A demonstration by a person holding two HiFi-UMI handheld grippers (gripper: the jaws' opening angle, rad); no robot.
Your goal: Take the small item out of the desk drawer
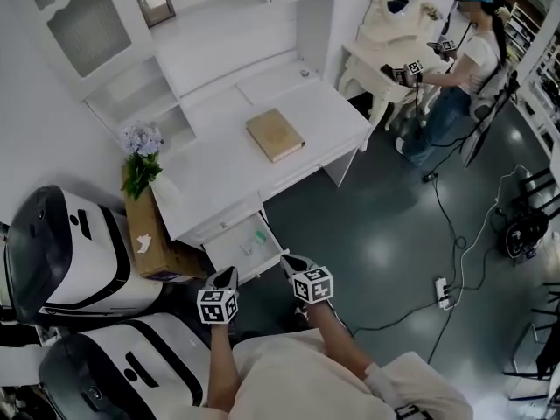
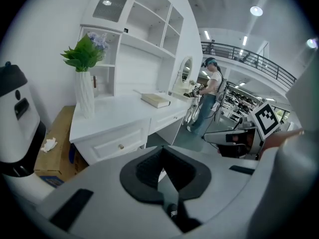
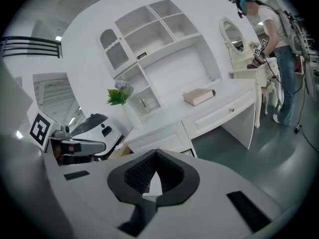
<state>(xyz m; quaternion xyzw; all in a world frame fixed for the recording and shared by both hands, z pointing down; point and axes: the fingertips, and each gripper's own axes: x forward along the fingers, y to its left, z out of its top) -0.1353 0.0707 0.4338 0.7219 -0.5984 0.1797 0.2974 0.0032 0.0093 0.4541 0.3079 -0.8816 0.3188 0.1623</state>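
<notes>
The white desk (image 1: 229, 160) has its lower left drawer (image 1: 229, 241) pulled open. A small green item (image 1: 260, 236) lies inside it, beside a pale scrap (image 1: 246, 250). My left gripper (image 1: 227, 278) hovers just in front of the drawer's near edge, jaws shut and empty. Level with the drawer's right corner, my right gripper (image 1: 292, 263) is also shut and empty. In the left gripper view the black pads (image 2: 149, 169) meet, and the gripper body hides the open drawer. The right gripper view shows its pads (image 3: 139, 173) closed the same way.
A tan book (image 1: 275, 134) lies on the desk top and a vase of flowers (image 1: 140, 160) stands at its left end. A cardboard box (image 1: 153, 239) and white machines (image 1: 70, 252) crowd the left. A person (image 1: 459, 68) works at a vanity far right. Cables and a power strip (image 1: 442, 293) lie on the floor.
</notes>
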